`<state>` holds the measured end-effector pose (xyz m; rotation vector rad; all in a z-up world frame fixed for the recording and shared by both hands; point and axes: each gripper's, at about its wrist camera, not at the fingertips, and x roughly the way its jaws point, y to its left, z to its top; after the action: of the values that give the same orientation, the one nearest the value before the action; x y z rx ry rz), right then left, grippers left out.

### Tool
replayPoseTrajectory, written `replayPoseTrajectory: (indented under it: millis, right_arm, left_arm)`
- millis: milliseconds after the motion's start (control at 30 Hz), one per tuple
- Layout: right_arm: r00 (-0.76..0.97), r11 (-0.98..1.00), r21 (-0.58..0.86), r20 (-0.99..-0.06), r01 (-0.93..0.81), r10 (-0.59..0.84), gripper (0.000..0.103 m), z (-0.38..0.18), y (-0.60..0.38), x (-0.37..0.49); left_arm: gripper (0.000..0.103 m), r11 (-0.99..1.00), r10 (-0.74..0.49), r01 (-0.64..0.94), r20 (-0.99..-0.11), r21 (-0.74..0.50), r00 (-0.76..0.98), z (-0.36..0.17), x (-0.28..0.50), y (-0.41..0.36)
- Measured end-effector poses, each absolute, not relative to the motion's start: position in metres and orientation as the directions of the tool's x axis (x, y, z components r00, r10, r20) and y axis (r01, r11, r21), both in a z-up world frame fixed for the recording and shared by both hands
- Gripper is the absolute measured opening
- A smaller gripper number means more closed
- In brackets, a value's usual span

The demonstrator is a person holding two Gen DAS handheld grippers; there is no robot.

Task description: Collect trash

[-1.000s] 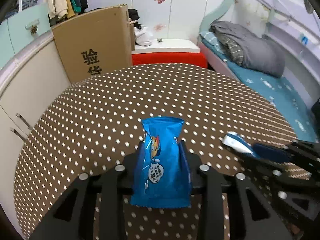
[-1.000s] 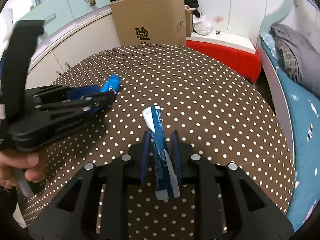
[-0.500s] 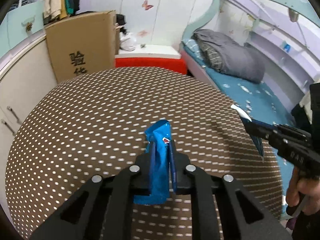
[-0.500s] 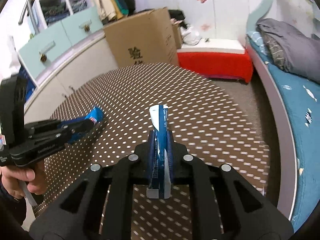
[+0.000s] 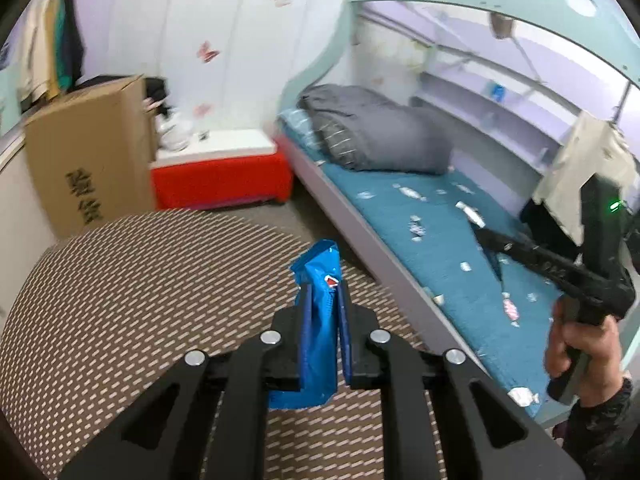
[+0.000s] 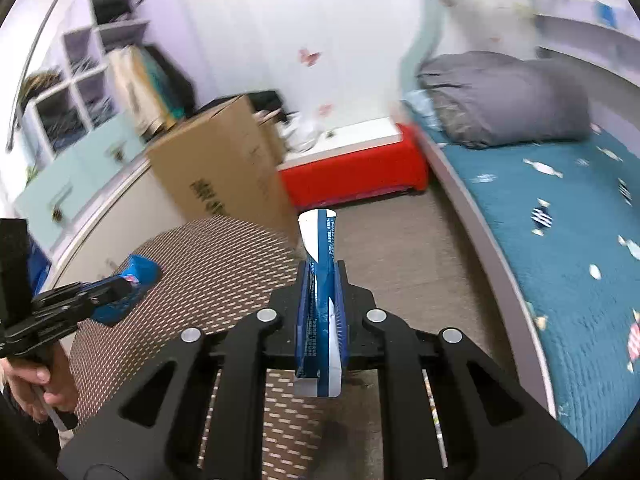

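Claws (image 5: 324, 304) w/ wrappers (image 5: 316, 320) past table edge (image 5: 360, 280)

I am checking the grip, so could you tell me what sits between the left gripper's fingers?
In the left wrist view, a blue snack bag stands pinched between the left gripper's fingers.

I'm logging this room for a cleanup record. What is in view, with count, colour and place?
snack bag: 1, bright blue, clamped in the left gripper
wrapper: 1, blue and white, clamped in the right gripper
table: 1, brown with pale dots, under both grippers
cardboard box: 1, tan, behind the table
bench: 1, red with white top, against the wall
bed: 1, teal cover, right side
blanket: 1, grey, piled at the bed's far end
left gripper: black, shut
right gripper: black, shut
right hand: 1, on the right gripper's handle
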<state>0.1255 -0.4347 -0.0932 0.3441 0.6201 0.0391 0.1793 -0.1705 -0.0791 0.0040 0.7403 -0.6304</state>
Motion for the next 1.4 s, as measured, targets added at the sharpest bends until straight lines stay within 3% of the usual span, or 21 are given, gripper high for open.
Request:
replayPoseTrajectory:
  millis: [200,500,533,567,600,1033,1067,1167,1300,1400]
  right_arm:
    - [0.785,0.905,0.386,-0.610,0.176,0.108,0.012,-0.130,-0.486,0.122]
    - [0.632,0.788,0.498,-0.752,0.360,0.187,0.015,-0.262,-0.541,0.143]
    - [0.626,0.771,0.508,-0.757,0.383,0.188,0.026,-0.272,-0.546,0.141]
    - [0.623,0.757,0.510,-0.762,0.409,0.176,0.063,-0.277,-0.551,0.138]
    - [0.633,0.743,0.513,-0.758,0.430,0.157,0.076,-0.279,-0.556,0.133]
    - [0.721,0.721,0.530,-0.691,0.447,0.062,0.083,-0.240,-0.591,0.074]
    - [0.724,0.722,0.529,-0.688,0.446,0.057,0.083,-0.239,-0.592,0.071]
    - [0.745,0.714,0.539,-0.666,0.447,0.037,0.085,-0.232,-0.592,0.060]
    - [0.744,0.715,0.529,-0.667,0.457,0.018,0.088,-0.228,-0.589,0.057]
    - [0.735,0.719,0.514,-0.679,0.467,0.008,0.096,-0.224,-0.580,0.059]
  left_arm:
    - [0.012,0.768,-0.585,0.606,-0.612,-0.208,0.532,-0.066,0.172,-0.231]
    - [0.012,0.704,-0.601,0.677,-0.686,-0.213,0.409,-0.096,0.172,-0.324]
    - [0.012,0.701,-0.596,0.681,-0.698,-0.212,0.397,-0.102,0.172,-0.332]
    - [0.012,0.698,-0.587,0.683,-0.717,-0.214,0.376,-0.112,0.175,-0.344]
    - [0.012,0.696,-0.581,0.685,-0.730,-0.215,0.361,-0.120,0.177,-0.353]
    - [0.015,0.671,-0.450,0.716,-0.872,-0.190,0.190,-0.218,0.201,-0.431]
    - [0.023,0.677,-0.437,0.714,-0.879,-0.180,0.193,-0.221,0.205,-0.435]
    - [0.094,0.687,-0.430,0.702,-0.885,-0.190,0.181,-0.226,0.214,-0.443]
    - [0.094,0.721,-0.419,0.672,-0.879,-0.170,0.227,-0.221,0.219,-0.434]
    - [0.094,0.754,-0.417,0.635,-0.869,-0.167,0.267,-0.212,0.221,-0.415]
